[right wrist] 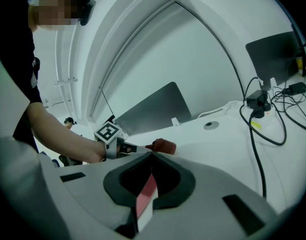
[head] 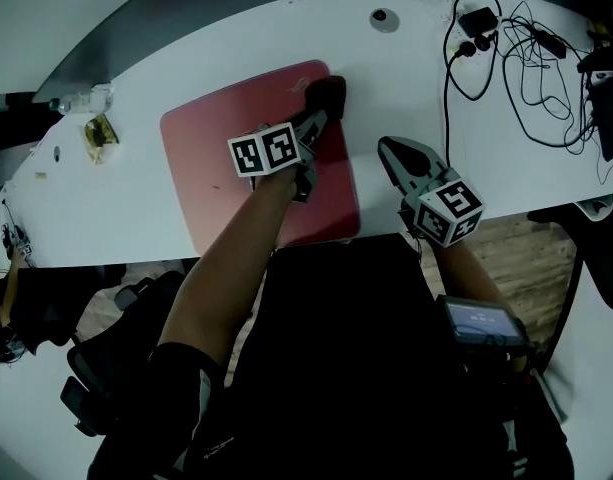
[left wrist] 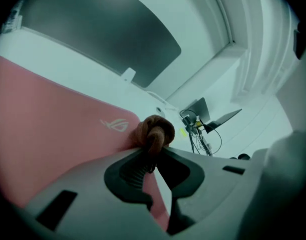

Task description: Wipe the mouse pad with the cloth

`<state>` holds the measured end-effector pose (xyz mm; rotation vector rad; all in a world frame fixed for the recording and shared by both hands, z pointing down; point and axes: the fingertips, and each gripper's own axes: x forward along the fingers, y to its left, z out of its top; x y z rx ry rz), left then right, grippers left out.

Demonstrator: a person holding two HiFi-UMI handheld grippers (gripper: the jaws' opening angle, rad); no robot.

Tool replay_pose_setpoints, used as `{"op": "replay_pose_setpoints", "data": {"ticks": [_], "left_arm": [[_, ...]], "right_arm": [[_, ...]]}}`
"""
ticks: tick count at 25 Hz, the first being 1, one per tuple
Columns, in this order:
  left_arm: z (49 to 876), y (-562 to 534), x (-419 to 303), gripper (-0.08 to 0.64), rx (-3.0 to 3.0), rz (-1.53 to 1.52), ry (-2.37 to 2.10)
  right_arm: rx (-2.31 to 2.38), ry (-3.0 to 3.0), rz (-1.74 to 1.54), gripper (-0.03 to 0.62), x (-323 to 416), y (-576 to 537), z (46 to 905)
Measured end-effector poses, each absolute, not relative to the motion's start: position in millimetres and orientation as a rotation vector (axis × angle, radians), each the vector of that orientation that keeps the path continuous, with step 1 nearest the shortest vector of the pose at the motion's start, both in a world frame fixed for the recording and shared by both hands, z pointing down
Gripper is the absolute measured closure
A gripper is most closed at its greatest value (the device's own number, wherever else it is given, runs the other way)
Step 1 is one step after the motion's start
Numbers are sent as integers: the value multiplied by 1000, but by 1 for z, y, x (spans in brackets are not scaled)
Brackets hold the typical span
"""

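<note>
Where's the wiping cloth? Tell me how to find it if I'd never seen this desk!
Look at the long white desk and find the big red mouse pad lying on it. At the pad's far right corner sits the cloth, pinched in the left gripper. It is a small, dark brownish, scrunched-up lump, not thin and black like the cables farther right.

no words or numbers can be read anywhere; the flat red rectangular mouse pad (left wrist: 53,114) bears only a pale angular emblem (left wrist: 114,125) near its far corner.
</note>
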<state>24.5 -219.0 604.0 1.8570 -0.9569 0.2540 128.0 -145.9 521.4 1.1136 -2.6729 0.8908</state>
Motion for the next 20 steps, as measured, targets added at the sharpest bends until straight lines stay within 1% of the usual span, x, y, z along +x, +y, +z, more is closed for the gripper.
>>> {"op": "replay_pose_setpoints", "data": {"ticks": [20], "left_arm": [[619,-217,-132,497,1687,244,-1226]], "right_arm": [[1064,-2664,870,566,64,-145,519]]}}
